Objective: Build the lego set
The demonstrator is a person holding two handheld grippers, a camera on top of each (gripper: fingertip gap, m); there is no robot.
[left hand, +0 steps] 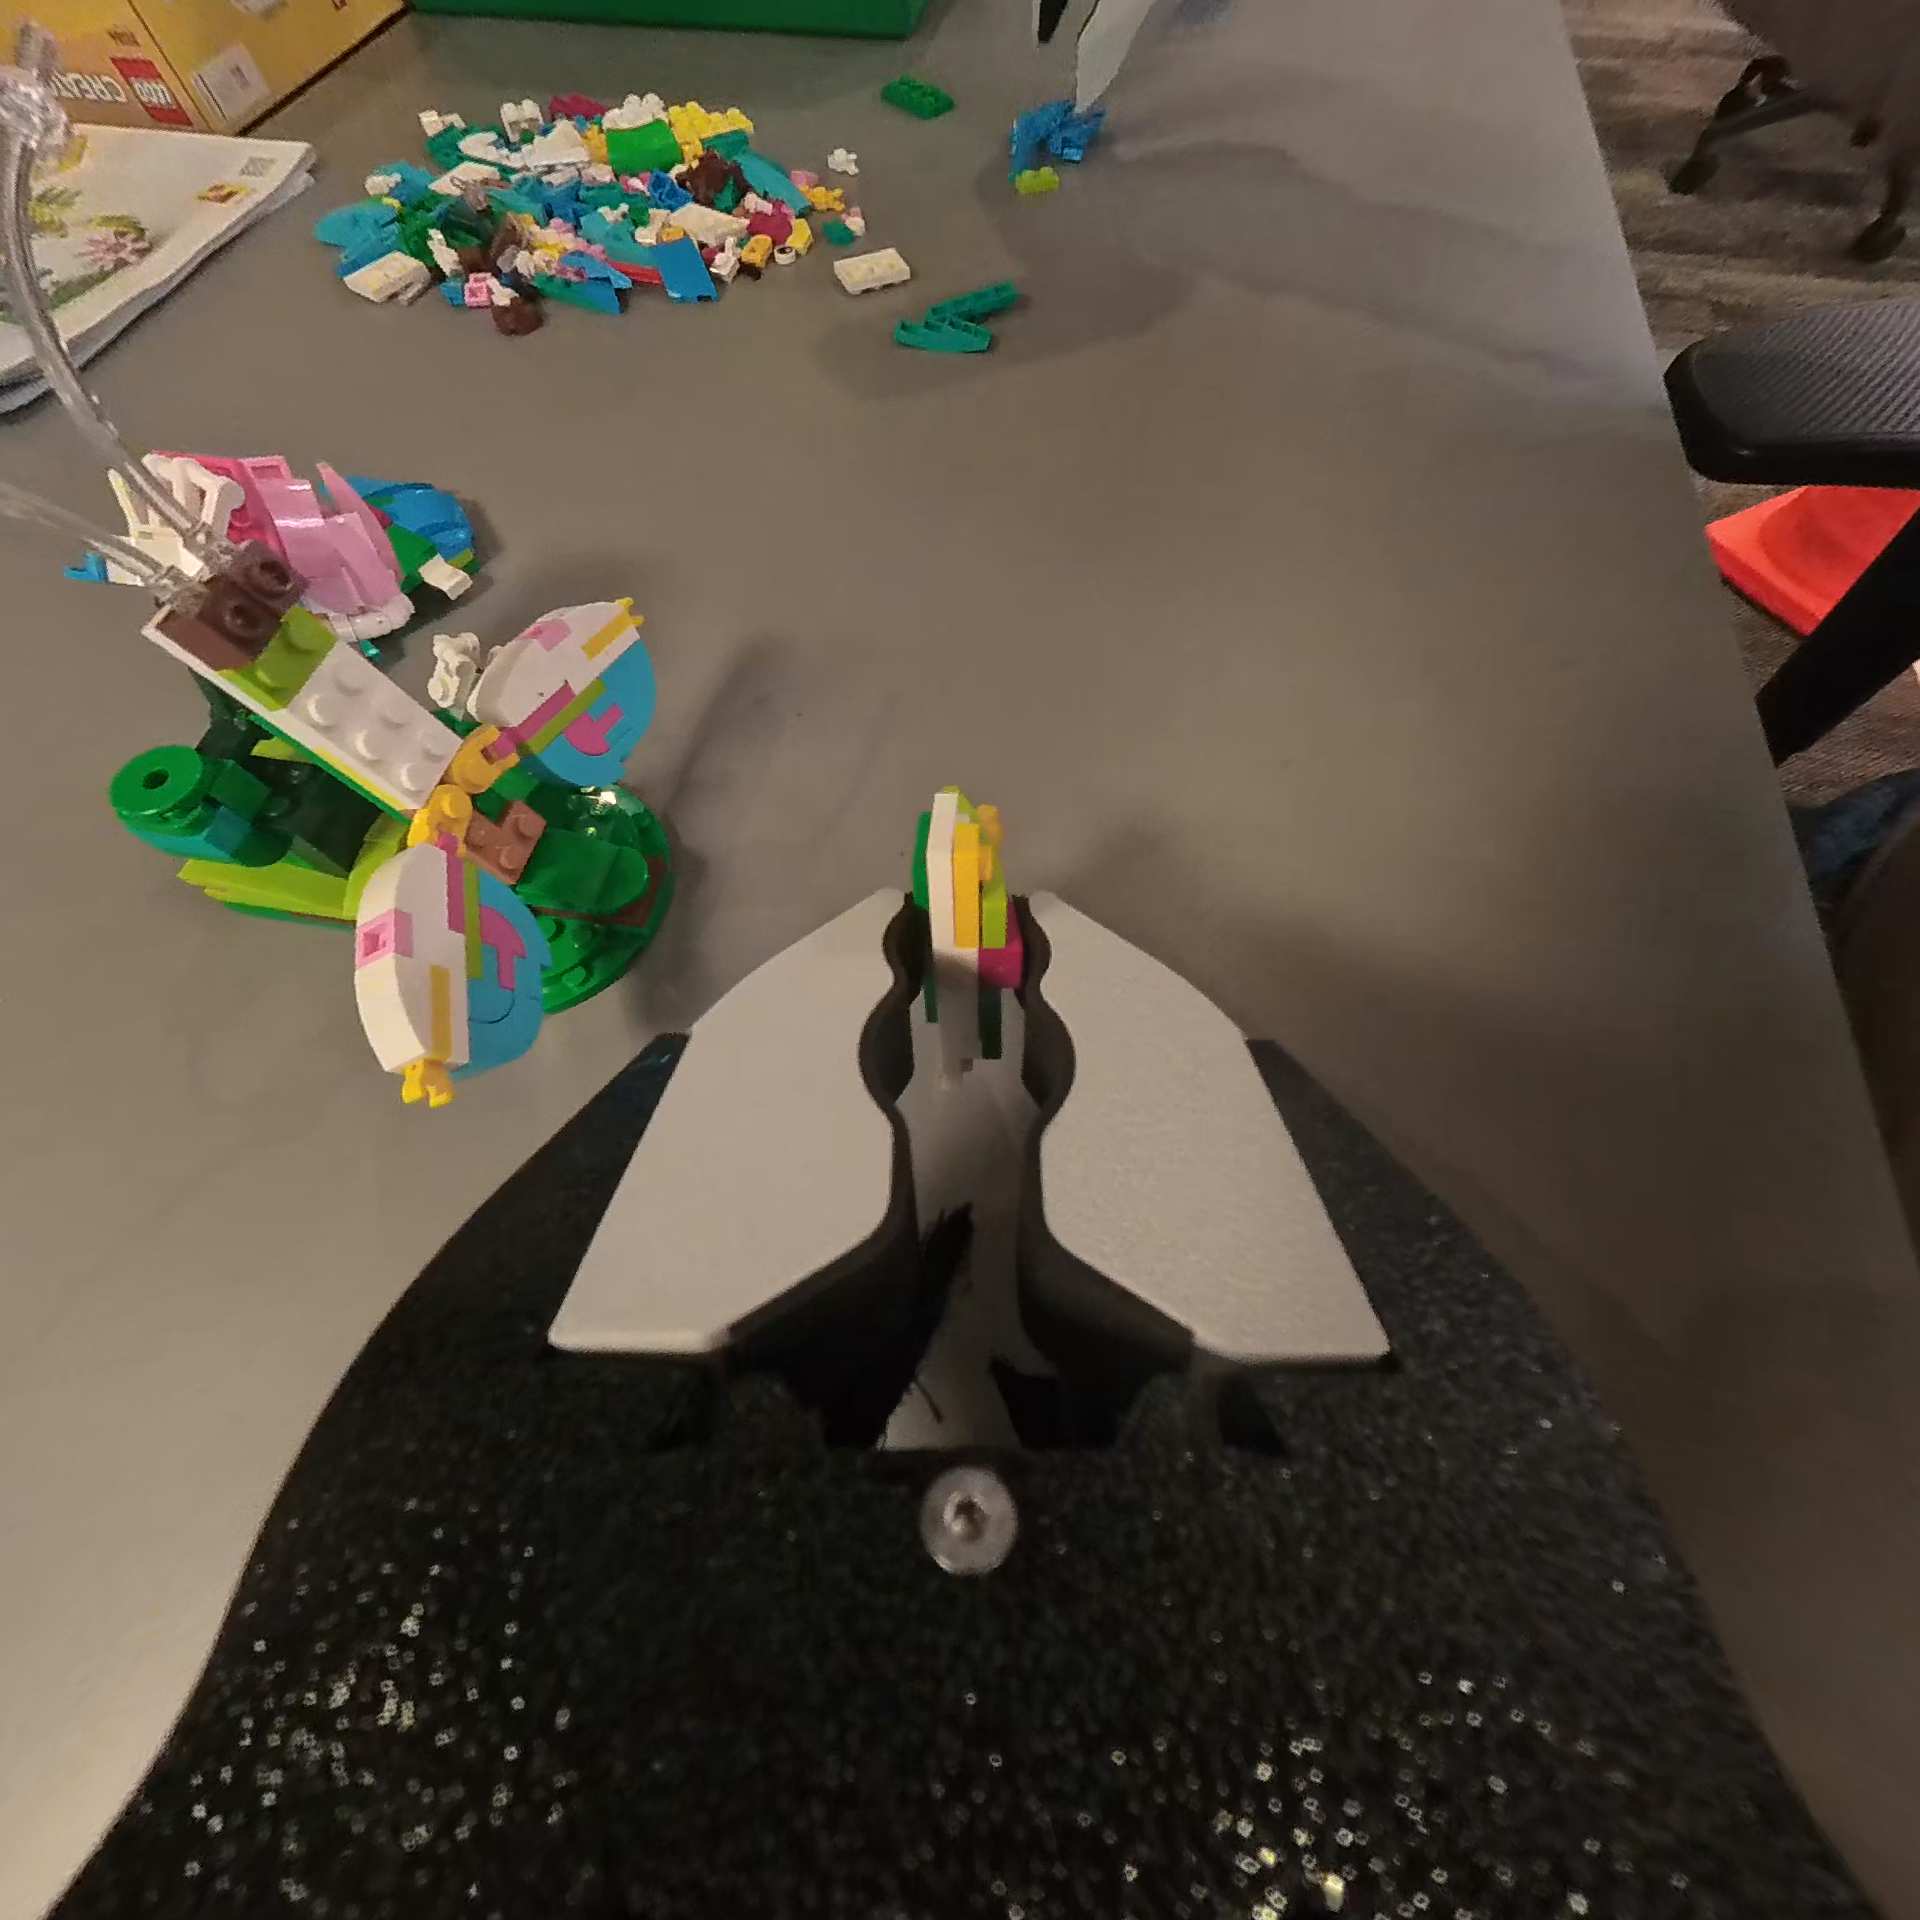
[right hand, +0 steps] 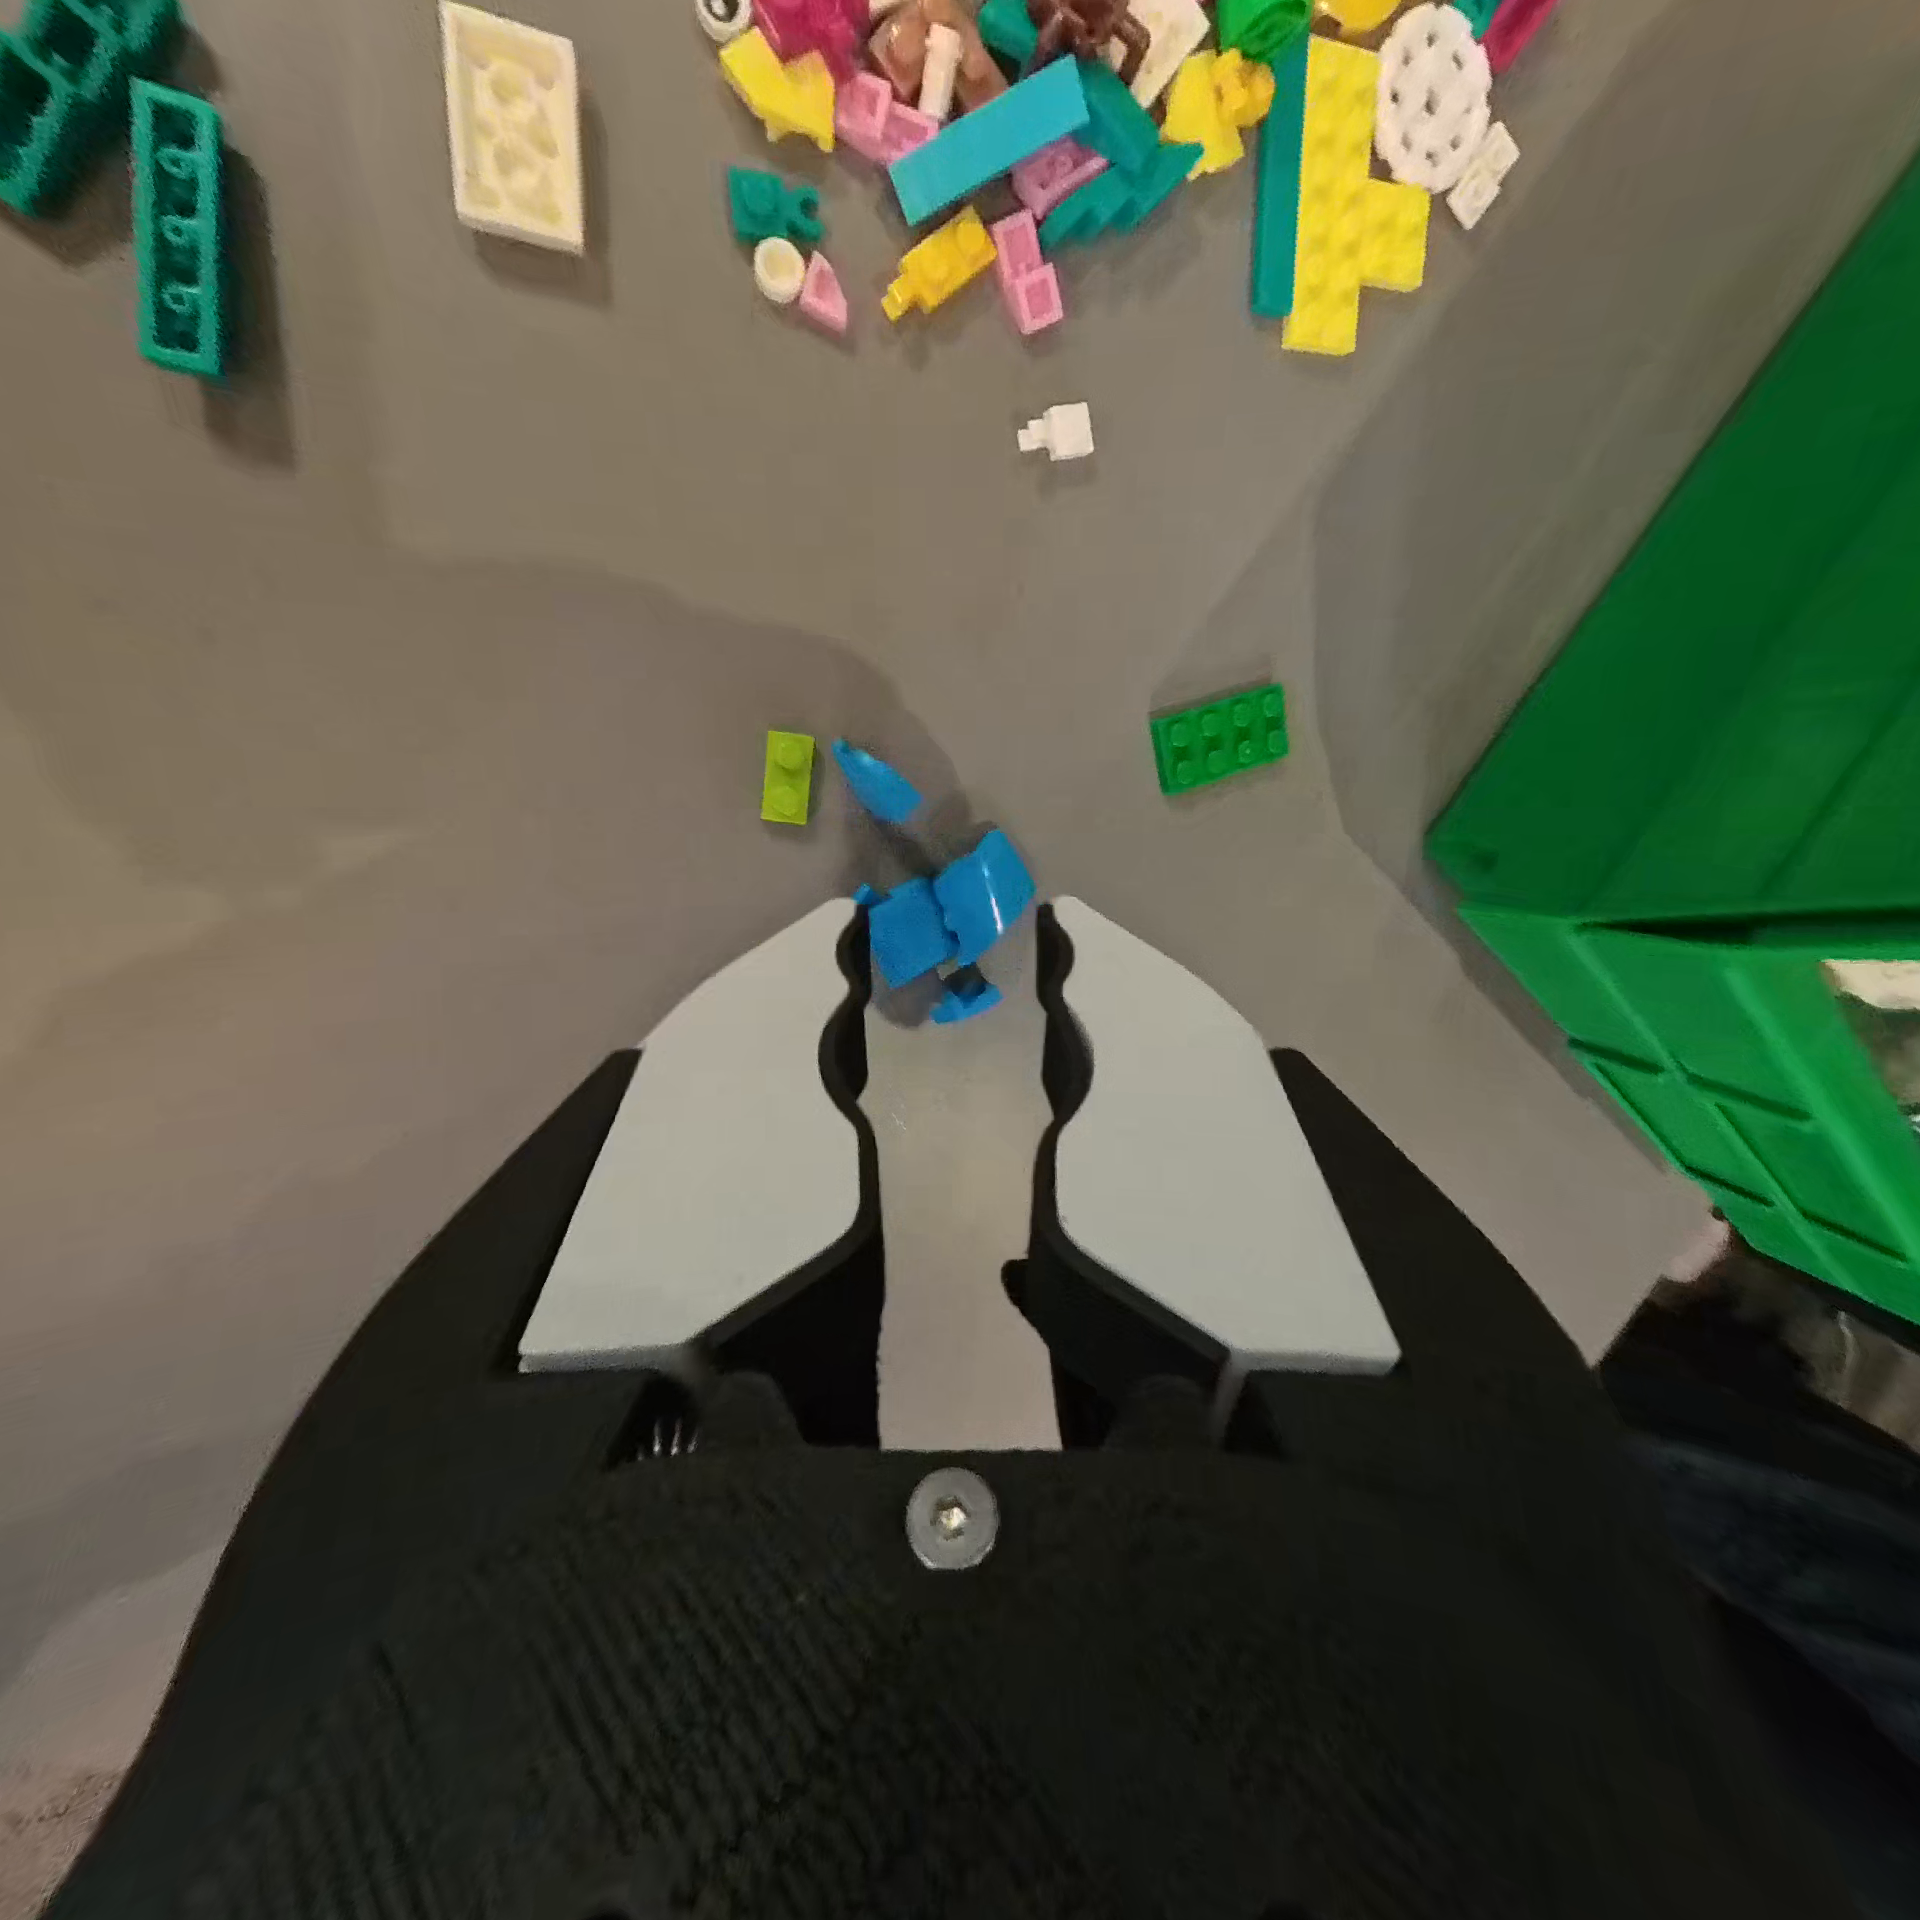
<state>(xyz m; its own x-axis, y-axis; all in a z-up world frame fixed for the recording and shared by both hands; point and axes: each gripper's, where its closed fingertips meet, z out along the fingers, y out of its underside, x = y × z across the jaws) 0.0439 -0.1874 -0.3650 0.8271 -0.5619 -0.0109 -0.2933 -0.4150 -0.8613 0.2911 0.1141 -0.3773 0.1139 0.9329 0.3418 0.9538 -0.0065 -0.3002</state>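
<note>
Up close, the left gripper (left hand: 971,925) is clamped on a small stack of plates (left hand: 966,894), white, yellow, green and pink, standing on edge between its tips; the lower part of the stack is hidden inside the jaws. To its left on the grey table (left hand: 1247,623) stands a butterfly model (left hand: 416,810) on a green base, and beyond that a pink flower model (left hand: 312,540), partly hidden behind the butterfly's upper wing. Farther ahead lies a heap of loose bricks (left hand: 603,197), with a booklet (left hand: 135,229) and a yellow box (left hand: 156,52) cut off at the far left edge.

The right gripper (right hand: 945,935) has its jaws parted with a clear gap, holding nothing I can make out. A cluster of blue pieces (right hand: 935,914) lies on the table right at its tips, touching the left finger or nearly so; motion blur makes that hard to judge. Just ahead to the left is a lime plate (right hand: 788,776), ahead to the right a green plate (right hand: 1218,738), and a green bin (right hand: 1714,779) is cut off on the right.
</note>
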